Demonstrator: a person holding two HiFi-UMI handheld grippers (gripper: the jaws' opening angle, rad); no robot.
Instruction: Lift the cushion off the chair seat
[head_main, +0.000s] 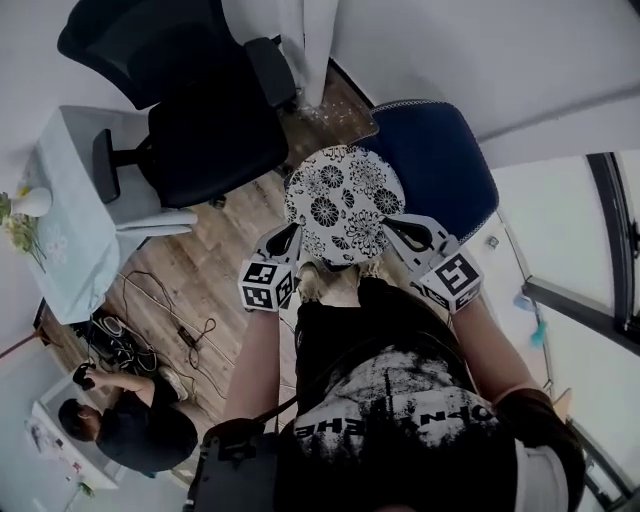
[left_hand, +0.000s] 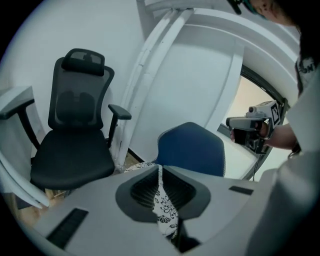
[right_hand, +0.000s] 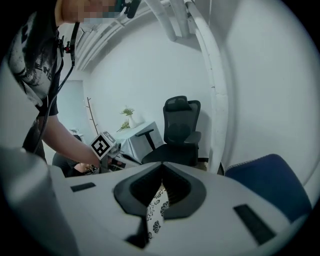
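Closest to the head camera is the person's black shirt, with a worn white print. Its letters are upside down and I cannot read them surely. Beyond it stands a black office chair with a mesh back, a padded seat and armrests. To the right of it is the blue chair, a rounded shell in dark blue fabric with a pale edge. A table under a pale cloth stands at the left, on a wooden plank floor.

The cushion is round and flat, white cloth with black flowers. It lies over the near left edge of the blue chair; whether it touches the seat I cannot tell. The left gripper is clamped on its left rim, and the right gripper is clamped on its right rim, with thin patterned cloth pinched between the ribbed dark pads. Each gripper carries a cube with black-and-white square markers.

A second person crouches at the lower left near loose cables. A small white vase with flowers stands on the table.
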